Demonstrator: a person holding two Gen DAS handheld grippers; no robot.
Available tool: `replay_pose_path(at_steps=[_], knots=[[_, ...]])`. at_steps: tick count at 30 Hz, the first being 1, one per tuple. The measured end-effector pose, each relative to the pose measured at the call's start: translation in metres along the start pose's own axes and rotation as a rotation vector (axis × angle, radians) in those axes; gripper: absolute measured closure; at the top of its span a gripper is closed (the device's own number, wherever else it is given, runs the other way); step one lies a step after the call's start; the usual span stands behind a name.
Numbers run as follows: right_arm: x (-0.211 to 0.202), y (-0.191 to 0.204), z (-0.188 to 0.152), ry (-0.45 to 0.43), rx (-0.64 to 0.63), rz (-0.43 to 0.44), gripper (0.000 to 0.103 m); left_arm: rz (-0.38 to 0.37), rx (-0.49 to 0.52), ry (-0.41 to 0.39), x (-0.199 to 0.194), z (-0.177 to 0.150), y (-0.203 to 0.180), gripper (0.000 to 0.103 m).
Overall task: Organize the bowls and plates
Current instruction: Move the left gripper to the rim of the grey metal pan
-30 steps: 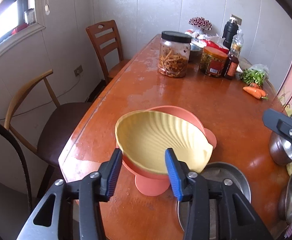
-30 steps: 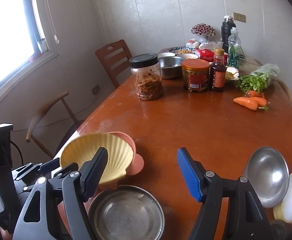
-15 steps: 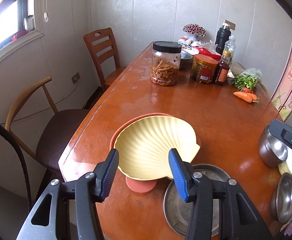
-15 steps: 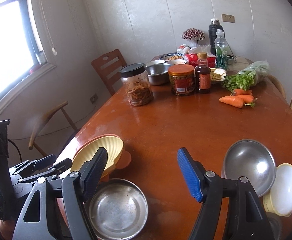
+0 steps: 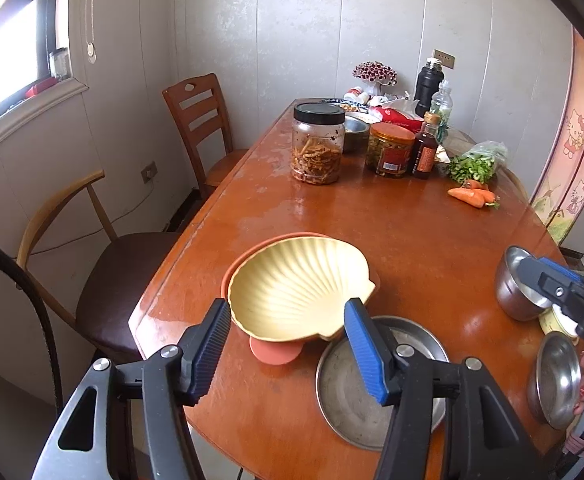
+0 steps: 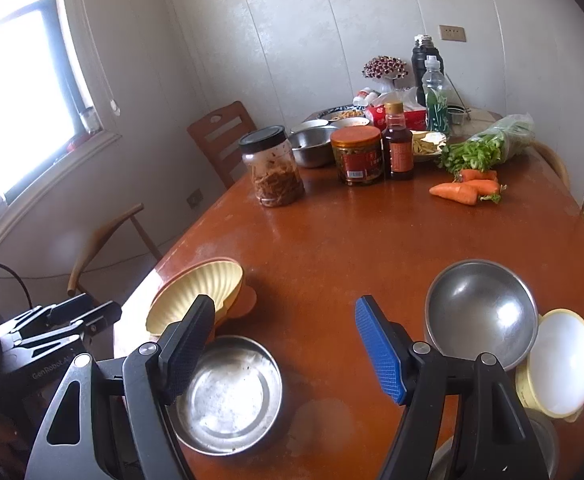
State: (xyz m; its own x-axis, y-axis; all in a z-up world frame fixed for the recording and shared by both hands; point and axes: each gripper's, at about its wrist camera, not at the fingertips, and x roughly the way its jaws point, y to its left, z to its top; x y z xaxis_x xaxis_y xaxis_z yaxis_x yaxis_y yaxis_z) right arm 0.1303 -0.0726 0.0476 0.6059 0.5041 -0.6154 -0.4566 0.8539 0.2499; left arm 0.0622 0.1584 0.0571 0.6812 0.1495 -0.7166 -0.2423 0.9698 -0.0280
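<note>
— Where's the shell dish (image 5: 299, 290)?

— Nested on the pink dish (image 5: 274, 353) near the tabletop's (image 5: 371, 236) left edge, a steel plate (image 5: 347, 392) just beside it. My left hand-held gripper (image 5: 288, 350) is opening, pads clear of the rim; the right hand-held gripper (image 6: 288, 350) stands wide, empty.

— Handling?

— I'd judge it light, stiff plastic, a bit slick; pinch the near rim. The steel bowl (image 6: 481, 314) looks slippery.

— Any writing?

— "GenRobot" on the left gripper's body; the jar label (image 6: 357, 164) is too small to read.

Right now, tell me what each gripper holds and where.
Nothing. The left gripper is opening, clear of the yellow shell dish; the right gripper is open, empty.
</note>
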Motion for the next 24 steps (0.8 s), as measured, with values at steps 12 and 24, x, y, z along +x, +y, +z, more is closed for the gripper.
replay_pose_path(at_steps=[12,24], knots=[[0.013,0.0,-0.032,0.092,-0.016,0.026,0.029,-0.017,0.011,0.06,0.008,-0.026,-0.01,0.044],[0.041,0.003,-0.074,0.189,-0.056,0.005,0.029,-0.04,0.019,0.171,0.041,-0.056,-0.012,0.044]])
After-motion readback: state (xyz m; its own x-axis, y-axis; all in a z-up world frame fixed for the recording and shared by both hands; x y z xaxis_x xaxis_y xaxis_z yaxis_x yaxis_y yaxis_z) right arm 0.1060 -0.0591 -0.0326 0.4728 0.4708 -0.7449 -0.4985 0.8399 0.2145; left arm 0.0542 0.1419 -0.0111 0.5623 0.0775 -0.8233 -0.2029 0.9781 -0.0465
